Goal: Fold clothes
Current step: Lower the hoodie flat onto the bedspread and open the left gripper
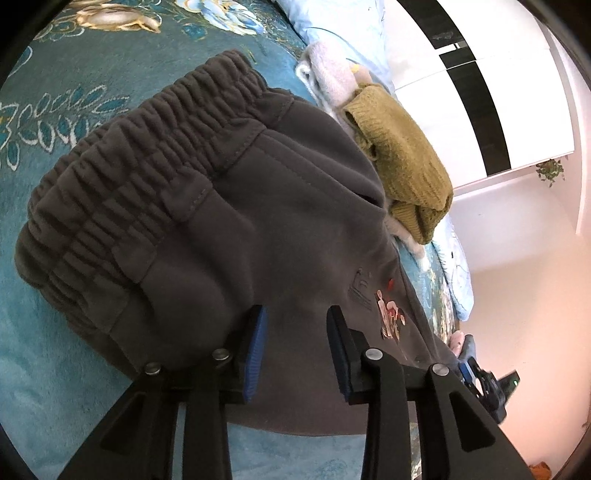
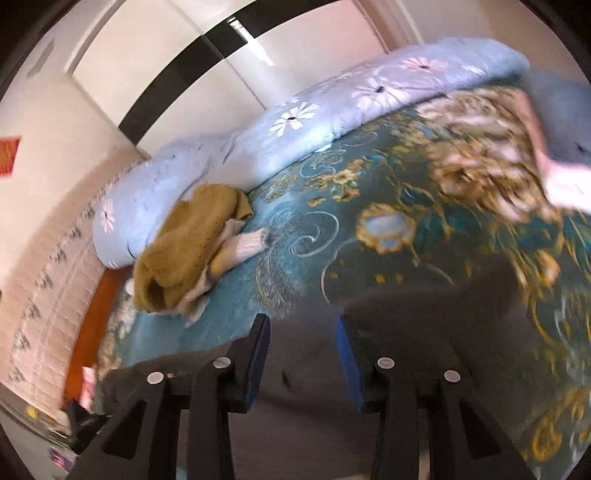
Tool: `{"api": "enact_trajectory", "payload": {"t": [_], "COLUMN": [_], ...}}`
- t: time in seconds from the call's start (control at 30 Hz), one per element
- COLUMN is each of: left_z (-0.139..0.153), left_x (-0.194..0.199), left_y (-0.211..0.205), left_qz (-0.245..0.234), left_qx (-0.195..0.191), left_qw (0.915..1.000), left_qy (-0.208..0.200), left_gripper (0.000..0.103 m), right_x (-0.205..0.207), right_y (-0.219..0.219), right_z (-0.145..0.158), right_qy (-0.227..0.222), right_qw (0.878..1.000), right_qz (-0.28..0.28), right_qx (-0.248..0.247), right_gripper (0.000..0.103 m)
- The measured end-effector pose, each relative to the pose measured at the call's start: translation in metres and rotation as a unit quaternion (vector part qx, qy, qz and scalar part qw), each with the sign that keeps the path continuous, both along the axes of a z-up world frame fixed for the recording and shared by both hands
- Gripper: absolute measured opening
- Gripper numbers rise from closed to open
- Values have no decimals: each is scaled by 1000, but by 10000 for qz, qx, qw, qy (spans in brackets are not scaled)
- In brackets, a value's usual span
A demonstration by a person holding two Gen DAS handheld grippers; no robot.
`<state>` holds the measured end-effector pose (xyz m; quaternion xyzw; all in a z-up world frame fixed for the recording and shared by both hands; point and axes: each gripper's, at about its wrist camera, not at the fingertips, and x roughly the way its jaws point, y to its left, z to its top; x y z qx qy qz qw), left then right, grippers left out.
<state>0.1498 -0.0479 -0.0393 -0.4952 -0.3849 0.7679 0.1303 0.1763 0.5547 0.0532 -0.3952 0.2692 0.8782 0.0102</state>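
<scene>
On the teal floral bedspread (image 1: 55,332), the folded dark grey fleece trousers (image 1: 229,221) lie beneath both spread, empty grippers, left (image 1: 297,354) and right (image 2: 303,354); careless snagging could undo the fold.

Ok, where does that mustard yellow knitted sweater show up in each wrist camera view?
Left wrist view: mustard sweater lies upper right, just beyond the grey sweatpants.
Right wrist view: it lies left of centre on the teal floral bedspread.
Shared landmark: the light blue quilt directly behind it, also seen at.
</scene>
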Motion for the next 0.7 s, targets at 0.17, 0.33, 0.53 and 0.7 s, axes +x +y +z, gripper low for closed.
{"api": "enact_trajectory", "payload": {"t": [0.17,0.33,0.53,0.7], "left_z": [-3,-4,-5,-4], "left_x": [-3,-2,-6,-6], "left_y": [-1,-1,4,8], "left_qz": [-56,-62,-58,-56], "left_qx": [67,100,116,47], "left_qw": [10000,9999,9999,10000], "left_qy": [5,5,7,3], "left_gripper": [34,34,34,35], "right_x": [9,8,3,9], "right_y": [39,56,62,62], "right_z": [-30,-38,-61,-54], "right_qy": [-389,-307,-552,-548], "right_qw": [9982,9968,9943,9924], "right_qz": [-446,-623,-808,-911], "right_qx": [-122,-399,-433,-618], "right_gripper": [37,35,20,22]}}
